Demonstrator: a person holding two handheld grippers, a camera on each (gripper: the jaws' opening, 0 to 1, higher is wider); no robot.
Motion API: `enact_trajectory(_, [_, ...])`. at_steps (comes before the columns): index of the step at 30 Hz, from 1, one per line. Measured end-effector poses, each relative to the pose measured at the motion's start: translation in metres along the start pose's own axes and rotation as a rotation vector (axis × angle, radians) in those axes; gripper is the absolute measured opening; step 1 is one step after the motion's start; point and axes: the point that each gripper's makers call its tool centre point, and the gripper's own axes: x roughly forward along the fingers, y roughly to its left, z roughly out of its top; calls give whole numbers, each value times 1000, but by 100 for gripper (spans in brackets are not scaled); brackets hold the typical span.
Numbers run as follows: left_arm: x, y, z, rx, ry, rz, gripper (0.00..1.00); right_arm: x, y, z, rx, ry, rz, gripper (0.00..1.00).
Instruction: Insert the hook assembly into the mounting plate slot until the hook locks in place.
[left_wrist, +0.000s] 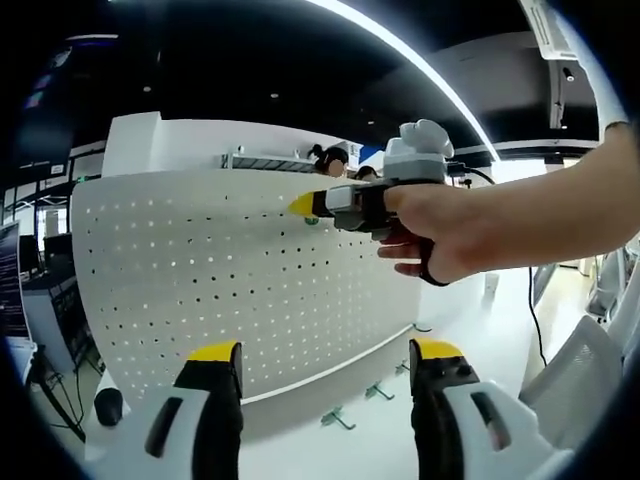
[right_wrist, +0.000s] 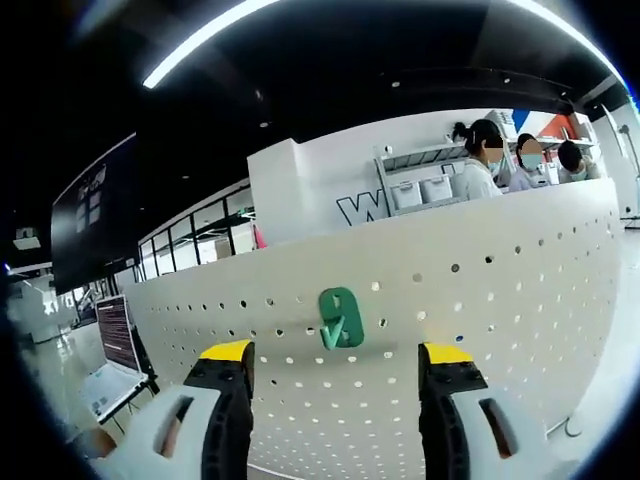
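The green hook (right_wrist: 340, 318) sat on the white pegboard (right_wrist: 480, 330), just left of centre in the right gripper view, between that view's two yellow-tipped jaws and above their tips. It looked like a small green plastic plate w/ rounded corners, long axis running up-down in the frame, a pale oval mark in its upper half and a bent prong showing at the lower half, angled down-left. It lay flat against the board, touching it. Whether it was locked in I couldn't tell.

The right tool (right_wrist: 335, 352) stood wide open, nothing between the jaws, tips short of the board. The left tool (left_wrist: 326, 351) was also wide open and empty, at the bottom of the left gripper view, pointed at the same pegboard (left_wrist: 200, 270).

In the left gripper view the right tool (left_wrist: 305, 205) came in from the right, upper centre, held by a hand (left_wrist: 440, 225); its yellow tip was up against the board's top part, w/ a bit of green (left_wrist: 313, 219) just beside it. More green hooks (left_wrist: 336, 419) lay on the white bench (left_wrist: 330, 450) at the board's foot, lower centre, apart from each other.

Behind the board, upper right of the right gripper view, three people (right_wrist: 520, 155) stood by a shelf w/ bins (right_wrist: 420, 185). A laptop (right_wrist: 112, 350) sat at lower left.
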Motion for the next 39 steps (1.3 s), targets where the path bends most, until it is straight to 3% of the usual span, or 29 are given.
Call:
enact_trajectory(6, [-1,1,3,-10,-11,-5,70,-4,4,3,-10,-12,45,64])
enact_trajectory(11, [0,0,-1,-3,-1,-6,70,-10,20,3,-64,-18,175,65])
enact_trajectory(20, [4,-5,-1,3,-2,-18,70,-21,31,1,-72,-7,293,62])
enact_trajectory(29, [4,-5,0,-1,-3,-14,71,-22,26,0,-69,4,307,60])
enact_trajectory(39, [4,-5,0,-15,-7,-20,72,-42,23,-13,-91,24,386,60])
